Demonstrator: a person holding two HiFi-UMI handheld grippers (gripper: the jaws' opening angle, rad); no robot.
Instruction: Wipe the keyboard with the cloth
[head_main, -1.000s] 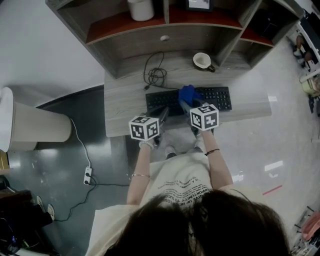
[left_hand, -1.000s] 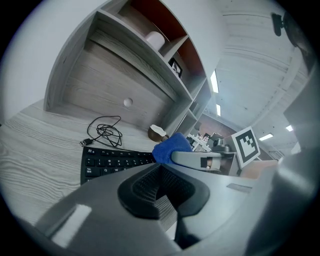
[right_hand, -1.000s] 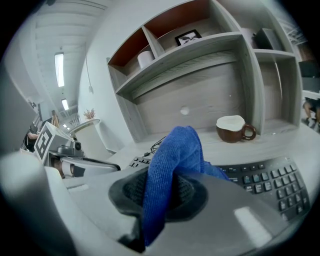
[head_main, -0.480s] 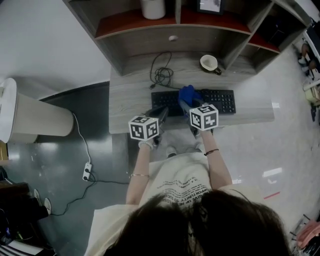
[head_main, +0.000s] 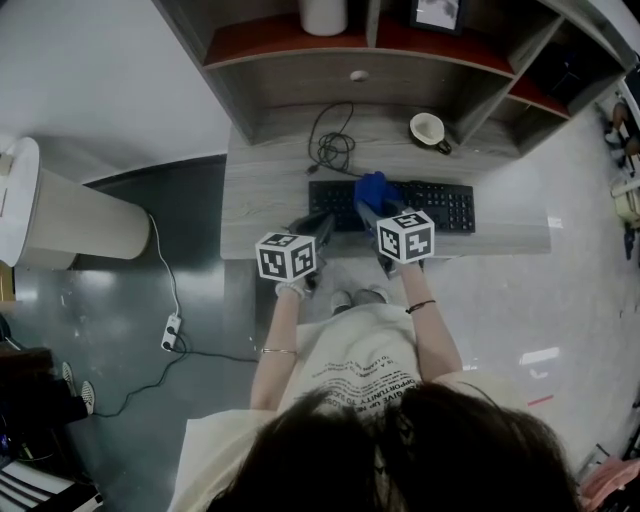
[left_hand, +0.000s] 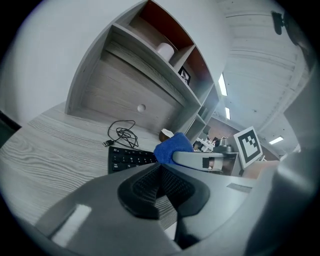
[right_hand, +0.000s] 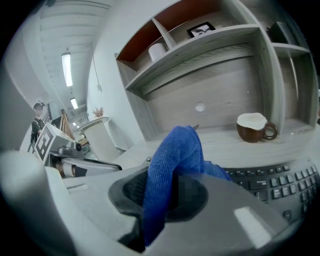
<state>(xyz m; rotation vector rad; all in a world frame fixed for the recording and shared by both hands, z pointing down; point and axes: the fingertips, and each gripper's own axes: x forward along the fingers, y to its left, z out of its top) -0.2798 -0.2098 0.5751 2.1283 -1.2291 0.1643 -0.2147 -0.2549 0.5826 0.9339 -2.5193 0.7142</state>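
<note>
A black keyboard (head_main: 435, 205) lies across the grey wooden desk (head_main: 262, 195). My right gripper (head_main: 366, 212) is shut on a blue cloth (head_main: 374, 187), which bunches up over the keyboard's left half. In the right gripper view the blue cloth (right_hand: 172, 165) stands pinched between the jaws, with the keyboard (right_hand: 270, 182) to its right. My left gripper (head_main: 322, 228) hovers at the keyboard's left end, jaws closed with nothing between them. The left gripper view shows the keyboard (left_hand: 127, 159) and the blue cloth (left_hand: 171, 146) past its jaws.
A coiled black cable (head_main: 333, 150) lies behind the keyboard. A brown and white cup (head_main: 428, 129) sits at the back right under the shelf unit (head_main: 400, 60). A white bin (head_main: 60, 215) stands on the floor at the left. The desk's front edge is right under my grippers.
The head camera has shifted, so the desk sits lower and further right in view. Both grippers keep the same places over the keyboard, the cloth still held.
</note>
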